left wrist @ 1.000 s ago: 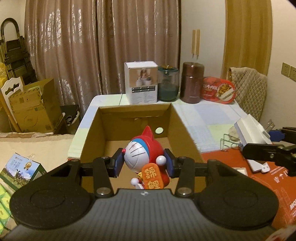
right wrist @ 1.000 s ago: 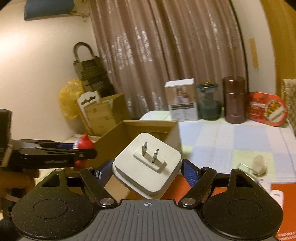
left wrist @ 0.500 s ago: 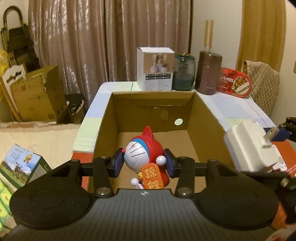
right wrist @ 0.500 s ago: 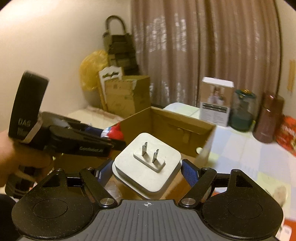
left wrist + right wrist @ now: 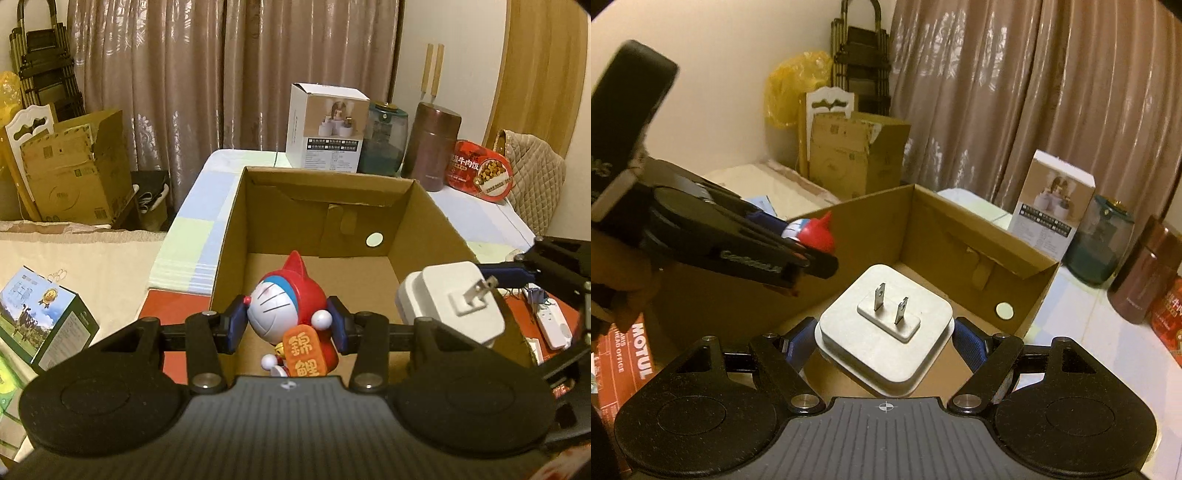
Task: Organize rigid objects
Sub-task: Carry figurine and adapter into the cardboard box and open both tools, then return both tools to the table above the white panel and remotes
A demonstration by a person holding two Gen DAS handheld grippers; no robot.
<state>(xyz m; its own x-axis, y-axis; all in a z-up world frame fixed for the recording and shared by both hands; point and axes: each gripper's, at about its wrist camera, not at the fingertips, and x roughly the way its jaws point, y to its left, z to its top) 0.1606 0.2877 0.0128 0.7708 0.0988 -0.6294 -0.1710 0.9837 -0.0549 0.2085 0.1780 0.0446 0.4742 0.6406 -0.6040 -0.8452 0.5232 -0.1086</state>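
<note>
Left gripper point(image 5: 287, 325): jaws clenched on red-and-blue cat figurine point(image 5: 291, 314), blue pads pressing its two sides. Figurine held over near edge of open cardboard box point(image 5: 332, 192), above box floor. Right gripper point(image 5: 885, 341): jaws grasping white plug adapter point(image 5: 884, 326), two metal prongs pointing up toward camera. Adapter held over right part of same box. Box stands on tabletop point(image 5: 192, 229) with checked cloth. White carton point(image 5: 327, 127), green jar point(image 5: 384, 142), brown flask point(image 5: 432, 146) behind box.

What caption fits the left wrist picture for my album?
Left tongs carry a red cat toy over the cardboard box.
</note>
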